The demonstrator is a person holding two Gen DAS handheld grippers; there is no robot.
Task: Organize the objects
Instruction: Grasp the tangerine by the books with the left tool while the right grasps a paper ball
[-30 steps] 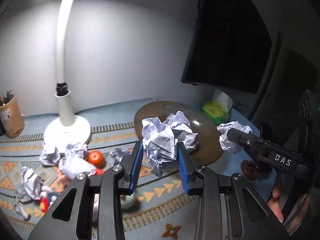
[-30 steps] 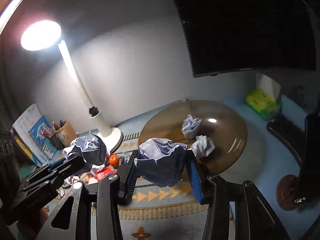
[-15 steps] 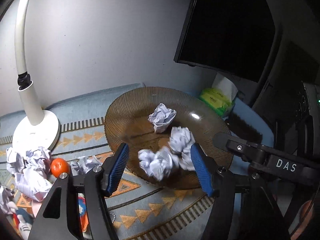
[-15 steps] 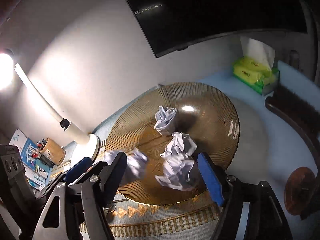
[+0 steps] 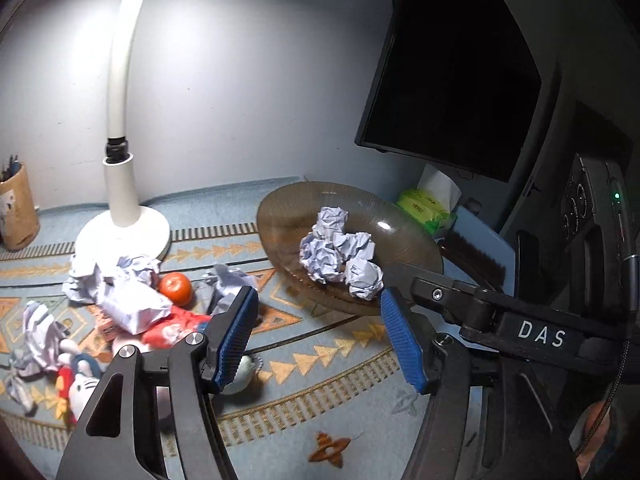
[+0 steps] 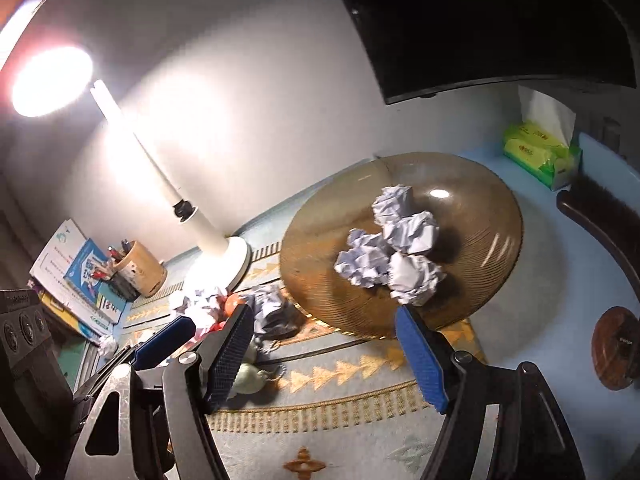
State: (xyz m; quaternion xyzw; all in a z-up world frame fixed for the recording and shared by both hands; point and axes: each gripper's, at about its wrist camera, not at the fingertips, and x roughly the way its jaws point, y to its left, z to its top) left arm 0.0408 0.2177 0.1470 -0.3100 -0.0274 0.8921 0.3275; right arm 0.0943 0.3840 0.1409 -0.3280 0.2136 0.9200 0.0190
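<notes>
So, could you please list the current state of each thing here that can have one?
Left gripper: open, empty.
Right gripper: open, empty.
Desk lamp: switched on.
Monitor: dark.
Brown plate: holds four crumpled paper balls.
Tissue pack: open, a tissue sticking up.
Pen cup: upright, pens inside.

I'm over a desk in somebody's home, a study corner by the look of it. A white desk lamp [image 5: 120, 184] glows against the wall, a dark monitor [image 5: 452, 68] hangs behind, a pen holder [image 6: 138, 268] sits beside stacked booklets [image 6: 72, 264], and a green tissue pack [image 6: 540, 152] rests on the patterned mat [image 5: 320, 360].
</notes>
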